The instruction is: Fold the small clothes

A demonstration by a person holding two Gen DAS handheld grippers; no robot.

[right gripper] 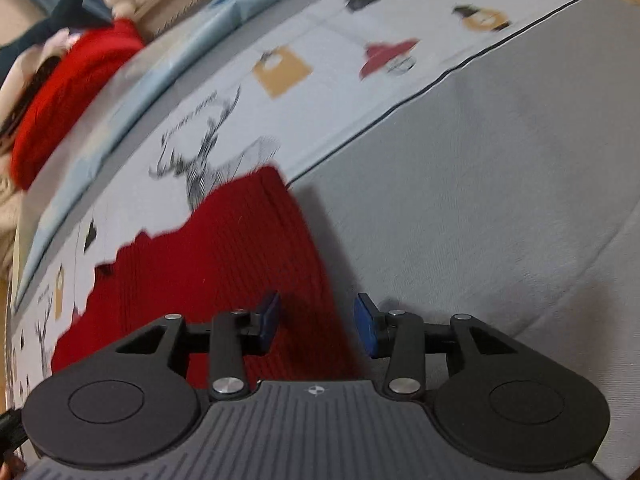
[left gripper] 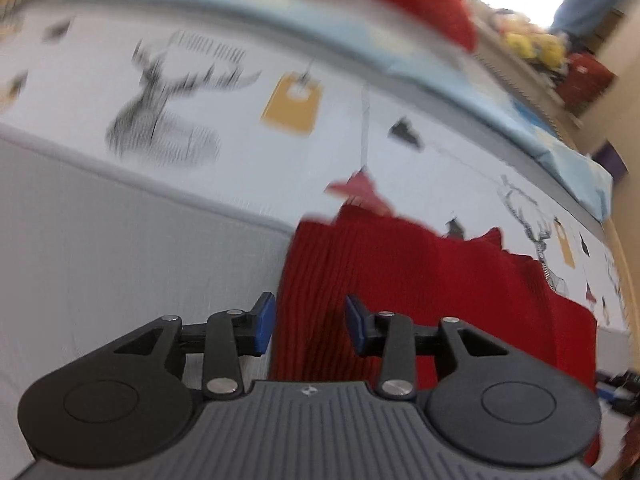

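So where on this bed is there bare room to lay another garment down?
Free: the plain grey sheet right of the red knitted garment, and grey sheet on its left in the left view. Crowded: the far edge, with red clothes and soft toys.

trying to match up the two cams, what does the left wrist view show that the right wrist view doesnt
Only the left wrist view shows yellow plush toys on a far shelf and a sliver of the other tool at its right edge.

Only the right wrist view shows a dark shark-shaped plush and a printed red hat.

Both show the red ribbed knit garment lying flat on the deer-print bedsheet beside grey fabric, and an open claw, left and right, gripping nothing.
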